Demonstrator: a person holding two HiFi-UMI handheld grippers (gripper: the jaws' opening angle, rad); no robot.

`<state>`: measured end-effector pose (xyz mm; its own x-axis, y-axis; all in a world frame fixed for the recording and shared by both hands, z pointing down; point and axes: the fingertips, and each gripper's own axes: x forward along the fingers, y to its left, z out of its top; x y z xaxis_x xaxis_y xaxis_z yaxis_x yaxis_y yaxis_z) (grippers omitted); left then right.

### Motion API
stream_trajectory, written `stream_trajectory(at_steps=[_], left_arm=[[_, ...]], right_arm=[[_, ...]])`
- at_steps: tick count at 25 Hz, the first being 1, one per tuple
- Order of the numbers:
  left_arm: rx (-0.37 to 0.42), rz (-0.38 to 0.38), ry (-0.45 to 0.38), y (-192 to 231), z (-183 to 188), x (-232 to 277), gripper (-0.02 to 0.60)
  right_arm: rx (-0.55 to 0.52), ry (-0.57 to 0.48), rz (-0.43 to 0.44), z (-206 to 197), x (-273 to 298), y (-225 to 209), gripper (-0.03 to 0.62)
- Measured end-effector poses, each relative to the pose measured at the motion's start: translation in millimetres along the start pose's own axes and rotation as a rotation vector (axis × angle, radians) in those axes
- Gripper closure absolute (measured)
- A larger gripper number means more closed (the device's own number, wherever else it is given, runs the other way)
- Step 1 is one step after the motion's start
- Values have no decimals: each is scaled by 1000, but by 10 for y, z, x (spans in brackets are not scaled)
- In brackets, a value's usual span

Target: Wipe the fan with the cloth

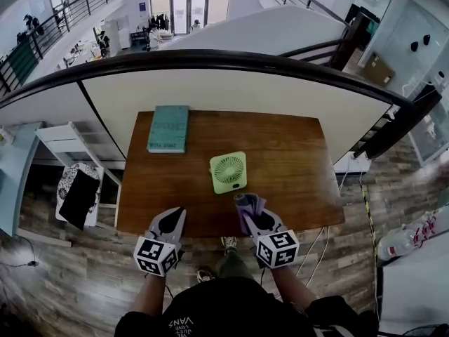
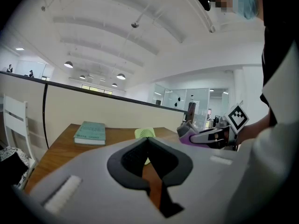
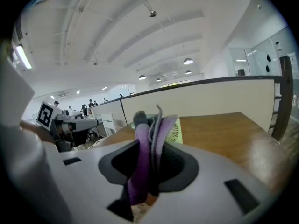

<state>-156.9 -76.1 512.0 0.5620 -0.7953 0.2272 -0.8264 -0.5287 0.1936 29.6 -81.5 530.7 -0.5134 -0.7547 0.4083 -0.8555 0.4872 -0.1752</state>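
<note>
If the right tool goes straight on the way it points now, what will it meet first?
Probably the green fan, directly beyond the cloth that the right tool grips; depth is unclear.

Fan (image 1: pixel 228 172) stands mid-way on the table (image 1: pixel 298 156); book (image 1: pixel 168 128) lies behind it (leftward, far corner).

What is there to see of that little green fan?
The fan is pale green and plastic-looking, a rounded square with a round slatted grille. It stands upright near the middle of the wooden table, grille towards the person, to the right of a teal book. Only the table touches it.
</note>
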Motion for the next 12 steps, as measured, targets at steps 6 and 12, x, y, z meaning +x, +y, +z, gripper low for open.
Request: stream_trajectory(at_steps=[6, 12], left_arm=[[-8, 9, 4, -70, -120, -411, 571], [-44, 9, 23, -128, -314, -630, 571]], right_arm=[[-6, 13, 2, -139, -202, 264, 484], [19, 48, 6, -323, -317, 426, 484]])
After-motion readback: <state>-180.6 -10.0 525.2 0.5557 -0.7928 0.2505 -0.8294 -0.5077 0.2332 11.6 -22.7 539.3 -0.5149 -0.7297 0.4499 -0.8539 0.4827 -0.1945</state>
